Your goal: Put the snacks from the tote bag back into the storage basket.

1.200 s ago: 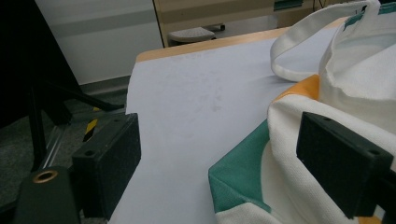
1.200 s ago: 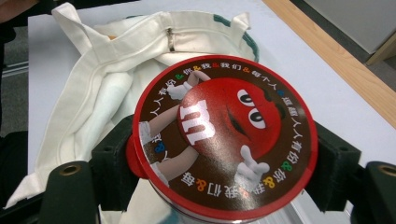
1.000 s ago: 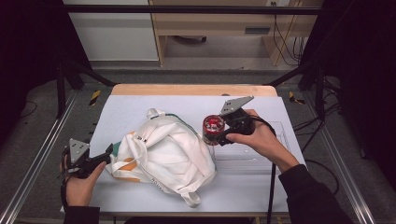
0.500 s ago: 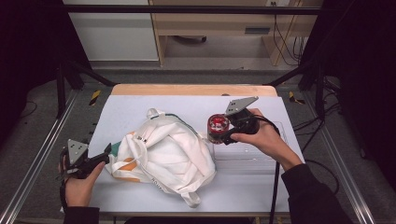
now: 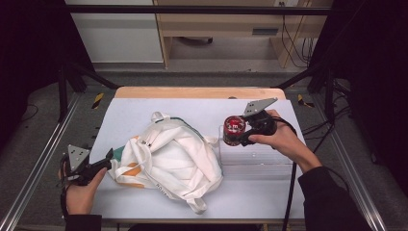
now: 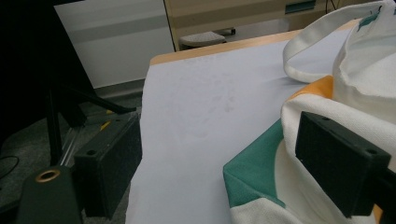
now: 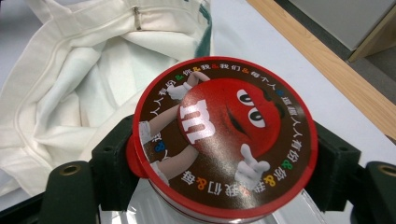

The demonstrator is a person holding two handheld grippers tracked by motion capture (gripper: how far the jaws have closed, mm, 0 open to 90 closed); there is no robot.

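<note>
In the high view, the right gripper [image 5: 239, 134] pinches a red candy tin [image 5: 234, 129] just above a clear plastic tray [image 5: 250, 161], beside the white cloth bag [image 5: 168, 159]. The left gripper [image 5: 107, 159] is at the bag's left corner, near the table [image 5: 192, 103] edge.

In the left gripper view, the jaws are spread, one over the bag [image 6: 355, 88], with free table [image 6: 205, 93] surface ahead.

In the right gripper view, both jaws press the tin [image 7: 224, 140] sides; the bag [image 7: 79, 84] lies behind it.
</note>
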